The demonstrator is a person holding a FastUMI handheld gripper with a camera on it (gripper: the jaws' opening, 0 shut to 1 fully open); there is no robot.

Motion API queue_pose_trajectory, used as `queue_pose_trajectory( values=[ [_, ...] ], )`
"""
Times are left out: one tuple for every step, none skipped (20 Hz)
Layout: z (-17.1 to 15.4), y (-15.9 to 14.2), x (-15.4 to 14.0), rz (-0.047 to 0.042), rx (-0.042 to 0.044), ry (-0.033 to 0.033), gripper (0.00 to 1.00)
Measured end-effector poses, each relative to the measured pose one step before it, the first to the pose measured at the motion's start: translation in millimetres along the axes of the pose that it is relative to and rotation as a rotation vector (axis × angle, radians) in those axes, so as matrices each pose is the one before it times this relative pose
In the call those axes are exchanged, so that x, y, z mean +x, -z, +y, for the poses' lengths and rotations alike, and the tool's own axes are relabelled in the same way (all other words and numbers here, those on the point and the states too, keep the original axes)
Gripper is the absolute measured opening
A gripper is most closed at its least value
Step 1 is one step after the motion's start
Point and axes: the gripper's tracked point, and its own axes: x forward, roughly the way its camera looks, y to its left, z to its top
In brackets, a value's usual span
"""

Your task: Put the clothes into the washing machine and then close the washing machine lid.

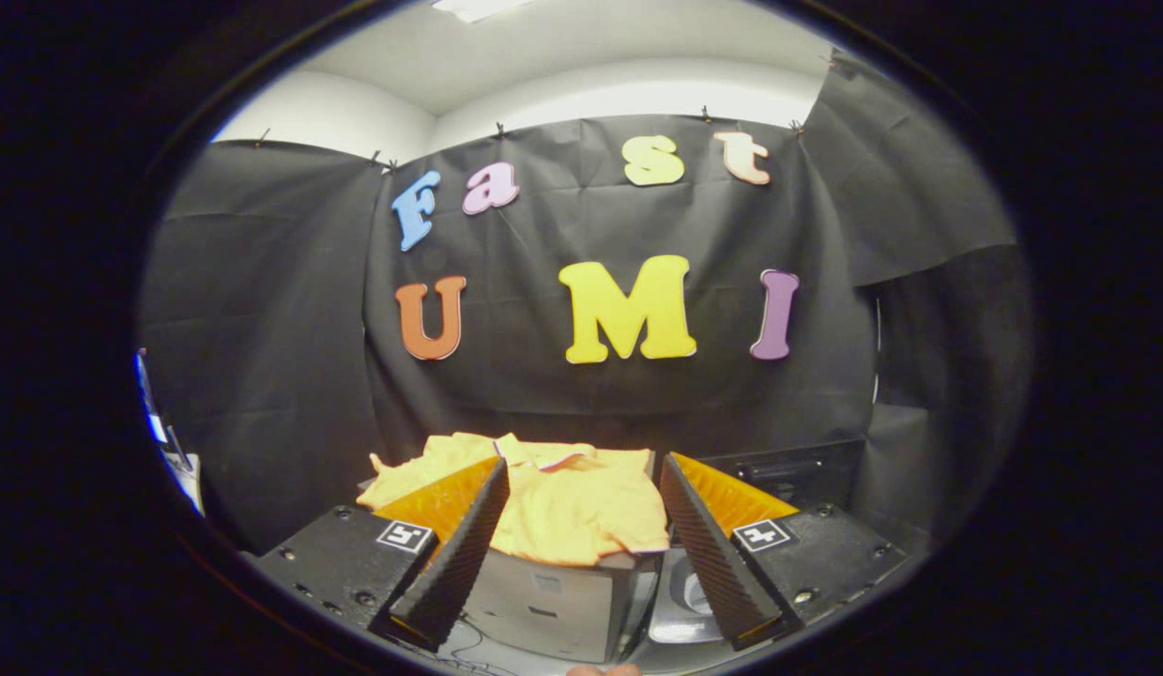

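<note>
The gripper (pixel 581 526) has its two ridged fingers (pixel 454 563) spread wide apart, holding nothing. Just ahead of them — seen through the gap — a yellow shirt (pixel 567 512) lies draped over the top of a grey box (pixel 553 601). Beyond the right finger sits the washing machine (pixel 797 474), dark — its pale opening (pixel 684 591) lies beside that finger.

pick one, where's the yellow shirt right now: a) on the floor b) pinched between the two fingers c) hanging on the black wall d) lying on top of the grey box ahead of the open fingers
d: the yellow shirt lies spread on top of the grey box, beyond the fingertips of the gripper, whose fingers stand wide apart and touch nothing.
</note>
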Motion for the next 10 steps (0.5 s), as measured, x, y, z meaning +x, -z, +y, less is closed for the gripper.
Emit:
queue_pose_trajectory(
  values=[
    [11.23, 0.79, 19.14, 0.01798, 0.00820, -0.01187, 1.00],
    [11.12, 2.91, 19.32, 0.02685, 0.00502, -0.01250, 1.00],
    [8.90, 3.77, 16.84, 0.02843, 0.00379, -0.00946, 1.00],
    [8.60, 4.13, 16.14, 0.02525, 0.00276, -0.01065, 1.00],
    [9.62, 2.88, 14.67, 0.02461, -0.00194, -0.00994, 1.00],
    [5.87, 4.89, 14.40, 0.02874, -0.00974, -0.00137, 1.00],
    [6.08, 6.52, 13.91, 0.03010, -0.01465, 0.00067, 1.00],
    [5.36, 6.24, 13.34, 0.03521, -0.01781, 0.00695, 1.00],
    [4.68, 4.39, 10.93, 0.02435, -0.01908, 0.00171, 1.00],
    [3.20, 4.86, 10.06, 0.02661, -0.01881, 0.01240, 1.00]
  ],
)
